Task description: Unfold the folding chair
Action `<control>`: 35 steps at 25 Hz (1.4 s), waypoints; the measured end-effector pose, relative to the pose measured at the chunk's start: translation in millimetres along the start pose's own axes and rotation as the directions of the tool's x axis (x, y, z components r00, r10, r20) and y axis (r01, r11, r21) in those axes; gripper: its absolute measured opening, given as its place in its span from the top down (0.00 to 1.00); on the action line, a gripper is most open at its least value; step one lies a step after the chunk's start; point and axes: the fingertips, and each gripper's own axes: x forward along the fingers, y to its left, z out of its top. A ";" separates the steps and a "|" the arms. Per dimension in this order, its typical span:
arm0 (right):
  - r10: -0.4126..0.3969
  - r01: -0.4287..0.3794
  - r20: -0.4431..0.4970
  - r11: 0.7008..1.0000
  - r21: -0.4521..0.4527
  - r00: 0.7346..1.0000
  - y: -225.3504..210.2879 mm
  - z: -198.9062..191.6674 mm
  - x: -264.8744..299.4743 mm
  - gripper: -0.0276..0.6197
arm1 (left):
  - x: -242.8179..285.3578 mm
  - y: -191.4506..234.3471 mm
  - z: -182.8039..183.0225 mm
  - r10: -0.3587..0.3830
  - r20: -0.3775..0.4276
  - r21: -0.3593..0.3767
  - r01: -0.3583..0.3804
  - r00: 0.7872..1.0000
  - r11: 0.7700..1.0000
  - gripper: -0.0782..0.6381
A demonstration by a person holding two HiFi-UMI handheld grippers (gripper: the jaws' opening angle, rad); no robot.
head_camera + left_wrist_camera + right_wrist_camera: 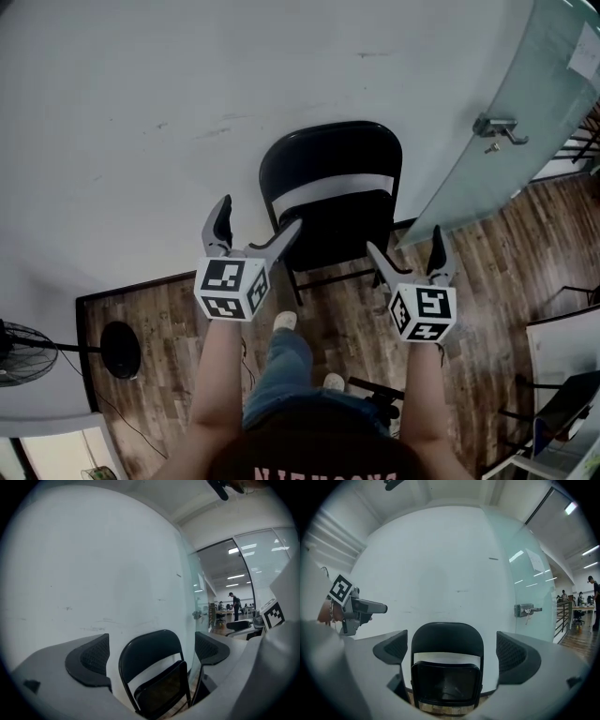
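White wall [187, 94] and wood floor [169, 309] here, with the folding chair [330, 202] standing folded against the wall, seat flipped up, right beside a glass door [525, 122]. The left gripper [260, 217] and right gripper [403, 239] are both hanging wide open and empty, not touching it. I'm thinking a one-sided pull on the seat risks tipping the frame toward that glass
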 end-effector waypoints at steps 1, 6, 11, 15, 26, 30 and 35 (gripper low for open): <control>-0.008 0.008 -0.005 1.000 0.004 1.000 2.6 -0.5 10.8 0.08 | 9.9 9.2 -0.3 -0.009 -0.006 0.000 0.009 1.000 1.000 0.10; -0.060 0.061 -0.042 0.997 0.036 0.997 8.5 -8.5 64.6 0.08 | 65.7 48.1 -4.5 -0.077 -0.040 -0.008 0.077 0.996 0.997 0.10; -0.133 0.142 -0.116 0.987 0.079 0.984 8.0 -34.2 111.1 0.08 | 118.5 74.7 -24.5 -0.159 -0.100 -0.018 0.158 0.982 0.987 0.10; -0.176 0.198 -0.182 0.974 0.112 0.967 14.5 -59.3 136.7 0.08 | 156.4 87.3 -49.6 -0.233 -0.170 -0.032 0.230 0.958 0.973 0.10; -0.234 0.286 -0.298 0.948 0.143 0.925 29.1 -106.5 166.2 0.08 | 216.7 109.2 -132.6 -0.302 -0.382 -0.076 0.296 0.873 0.952 0.42; -0.229 0.295 -0.317 0.939 0.178 0.920 39.0 -119.5 176.6 0.08 | 224.5 118.1 -149.0 -0.274 -0.457 -0.030 0.293 0.846 0.956 0.54; -0.171 0.281 -0.334 0.907 0.314 0.927 52.7 -145.9 201.8 0.08 | 231.3 118.3 -150.6 -0.274 -0.467 -0.033 0.292 0.841 0.956 0.56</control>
